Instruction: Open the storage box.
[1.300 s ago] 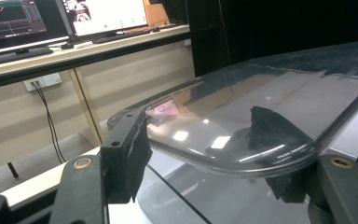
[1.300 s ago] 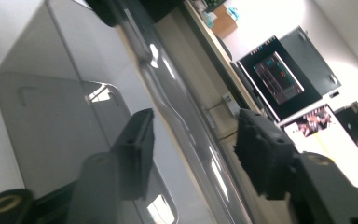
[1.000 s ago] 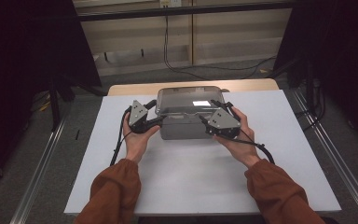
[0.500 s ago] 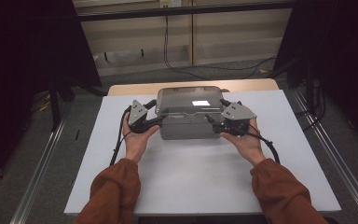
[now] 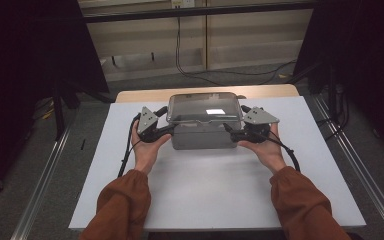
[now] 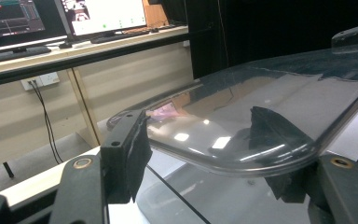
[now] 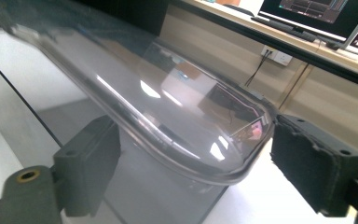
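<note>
Right hand-held gripper (image 5: 231,131) shifted outward, jaws opening around the clear lid (image 5: 205,107).

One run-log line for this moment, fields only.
scene: grey box with clear lid on white table | left tongs: astride lid's left end | right tongs: jaws just opening, astride lid's right end

The grey box (image 5: 205,134) is blocking mid-frame between both grippers; bare white table (image 5: 205,195) is lying open across the lower frame.
</note>
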`<state>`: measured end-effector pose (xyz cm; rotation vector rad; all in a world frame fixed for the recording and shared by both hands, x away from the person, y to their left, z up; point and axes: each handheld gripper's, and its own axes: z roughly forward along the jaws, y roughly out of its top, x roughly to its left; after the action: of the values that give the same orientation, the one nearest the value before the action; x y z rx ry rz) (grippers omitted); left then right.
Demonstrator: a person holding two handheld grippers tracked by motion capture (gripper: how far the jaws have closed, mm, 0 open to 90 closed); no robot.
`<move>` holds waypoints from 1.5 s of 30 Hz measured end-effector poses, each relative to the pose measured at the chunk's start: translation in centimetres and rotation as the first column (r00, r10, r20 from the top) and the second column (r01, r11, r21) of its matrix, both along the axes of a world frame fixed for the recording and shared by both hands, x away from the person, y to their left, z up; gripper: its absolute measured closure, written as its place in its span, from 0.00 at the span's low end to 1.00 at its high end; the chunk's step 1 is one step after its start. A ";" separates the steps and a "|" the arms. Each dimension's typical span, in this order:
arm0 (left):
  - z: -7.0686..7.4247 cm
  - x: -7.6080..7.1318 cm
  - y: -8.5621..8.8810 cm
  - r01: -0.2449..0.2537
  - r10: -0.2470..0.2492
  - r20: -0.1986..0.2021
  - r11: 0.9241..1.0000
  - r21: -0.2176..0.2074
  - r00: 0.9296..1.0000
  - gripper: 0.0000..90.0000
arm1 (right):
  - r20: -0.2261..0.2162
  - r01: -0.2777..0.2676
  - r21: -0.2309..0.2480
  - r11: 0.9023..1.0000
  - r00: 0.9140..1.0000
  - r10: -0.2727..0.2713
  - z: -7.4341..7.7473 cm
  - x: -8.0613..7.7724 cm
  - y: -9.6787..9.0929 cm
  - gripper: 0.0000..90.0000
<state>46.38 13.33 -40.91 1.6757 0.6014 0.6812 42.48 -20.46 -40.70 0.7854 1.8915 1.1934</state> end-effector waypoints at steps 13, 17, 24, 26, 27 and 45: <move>0.6 0.3 0.1 0.003 -0.003 -0.007 0.999 -0.032 1.000 0.42 | 0.040 0.003 0.063 0.998 0.999 -0.005 0.9 1.1 -0.7 0.30; 1.0 0.5 0.1 0.000 0.000 0.006 1.000 -0.022 1.000 0.42 | 0.043 -0.001 0.078 0.997 0.999 -0.002 1.1 1.5 -0.9 0.34; 1.3 0.7 0.2 0.006 -0.006 0.012 1.000 -0.017 1.000 0.42 | 0.052 -0.021 0.100 0.995 0.999 0.016 1.2 1.8 -1.0 0.42; 1.4 0.7 0.2 0.005 -0.005 0.013 1.000 -0.017 1.000 0.42 | 0.061 -0.030 0.107 0.994 0.998 0.024 1.2 1.9 -1.0 0.46; 1.6 0.8 0.3 0.003 -0.003 0.018 1.000 -0.015 1.000 0.42 | 0.066 -0.033 0.106 0.994 0.997 0.026 1.4 2.0 -1.1 0.46; 2.7 1.6 0.2 0.003 -0.002 0.039 1.000 -0.018 0.999 0.40 | 0.066 -0.067 0.159 0.985 0.996 0.057 2.3 2.9 -0.9 0.54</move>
<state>47.96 13.56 -38.17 1.6427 0.5762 0.7030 45.37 -21.35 -38.44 0.7713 1.7980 1.4068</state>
